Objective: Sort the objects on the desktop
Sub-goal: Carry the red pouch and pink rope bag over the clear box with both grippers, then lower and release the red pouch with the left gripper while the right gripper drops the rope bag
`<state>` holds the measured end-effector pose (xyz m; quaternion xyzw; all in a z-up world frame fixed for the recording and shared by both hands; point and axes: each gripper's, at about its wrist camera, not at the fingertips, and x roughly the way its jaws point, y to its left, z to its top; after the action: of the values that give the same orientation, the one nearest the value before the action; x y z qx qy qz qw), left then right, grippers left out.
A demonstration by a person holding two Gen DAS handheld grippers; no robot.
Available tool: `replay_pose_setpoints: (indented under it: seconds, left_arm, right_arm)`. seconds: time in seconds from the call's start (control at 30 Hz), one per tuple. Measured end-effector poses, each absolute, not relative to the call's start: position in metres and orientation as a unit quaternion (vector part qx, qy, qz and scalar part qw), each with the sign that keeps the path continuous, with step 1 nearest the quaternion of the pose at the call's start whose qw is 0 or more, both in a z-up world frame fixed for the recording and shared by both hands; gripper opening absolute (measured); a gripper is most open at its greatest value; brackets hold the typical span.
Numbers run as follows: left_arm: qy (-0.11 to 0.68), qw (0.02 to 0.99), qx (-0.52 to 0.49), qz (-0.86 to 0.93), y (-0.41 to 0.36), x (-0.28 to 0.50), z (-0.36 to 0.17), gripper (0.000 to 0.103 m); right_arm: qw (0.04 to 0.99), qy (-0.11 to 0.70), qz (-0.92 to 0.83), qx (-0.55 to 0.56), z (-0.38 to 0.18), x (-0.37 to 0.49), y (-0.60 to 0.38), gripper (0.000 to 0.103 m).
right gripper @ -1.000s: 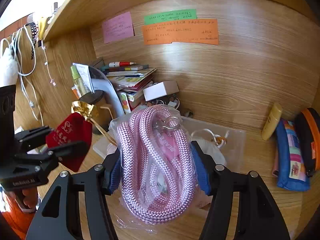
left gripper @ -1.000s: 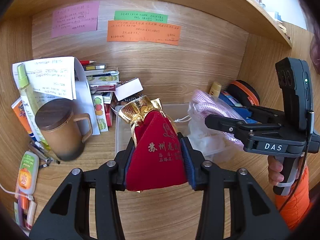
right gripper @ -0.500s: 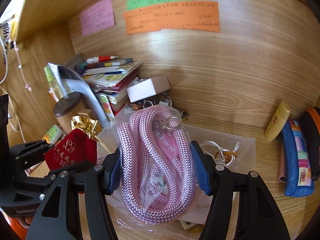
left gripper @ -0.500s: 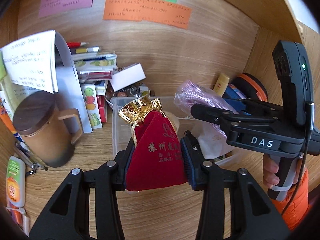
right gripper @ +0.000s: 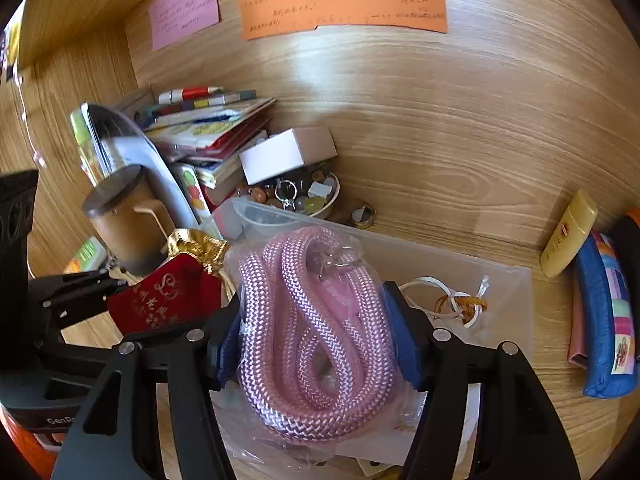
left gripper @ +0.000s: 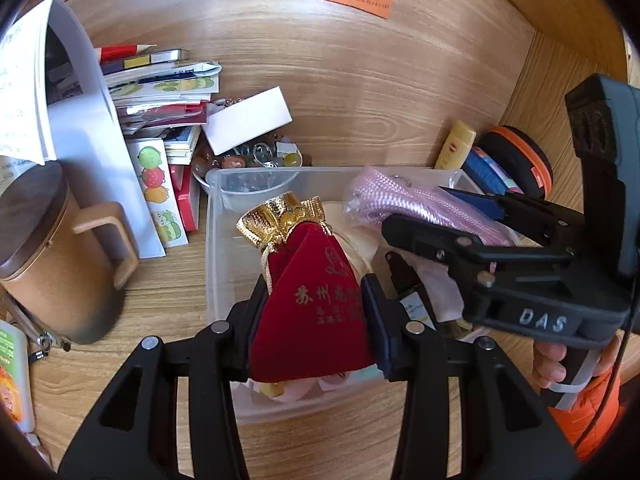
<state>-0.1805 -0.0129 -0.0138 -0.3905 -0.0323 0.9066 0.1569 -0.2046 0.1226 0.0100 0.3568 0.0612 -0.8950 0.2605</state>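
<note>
1. Both my tools have come forward and down since a second ago; the clear plastic bin [left gripper: 224, 280], then ahead of me, now sits right under them.
2. My left tool [left gripper: 314, 320] is clamped on the red velvet pouch [left gripper: 312, 312], gold-trimmed neck up, hanging over the bin's near half.
3. My right tool [right gripper: 316, 336] is closed on the bagged pink rope [right gripper: 316, 332], also over the bin. Its jaws have just eased slightly wider, with the rope between them; pads look to be touching the plastic, though the crinkled bag makes that hard to confirm.
4. Progress, as I judge it: bin already holds a white cord [right gripper: 436, 292] and other bits. Both items in hand remain unreleased. Brown lidded mug [left gripper: 52, 264], book pile [right gripper: 208, 128], yellow tube [right gripper: 568, 240] and blue pouch [right gripper: 604, 320] are on the tabletop, unsorted.
5. Writing: gold Chinese characters on the pouch, starting "苏州"; "DAS" on the right tool's body; handwritten orange note [right gripper: 344, 0], illegible.
</note>
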Motion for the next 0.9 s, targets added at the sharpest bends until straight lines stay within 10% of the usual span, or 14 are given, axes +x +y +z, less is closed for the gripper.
replay_pose_setpoints:
  seconds: [0.9]
  left_arm:
    - [0.015, 0.149, -0.359, 0.921, -0.004, -0.171, -0.013, 0.07]
  right_arm:
    - [0.257, 0.064, -0.91, 0.319, 0.028, -0.178, 0.122, 0.086]
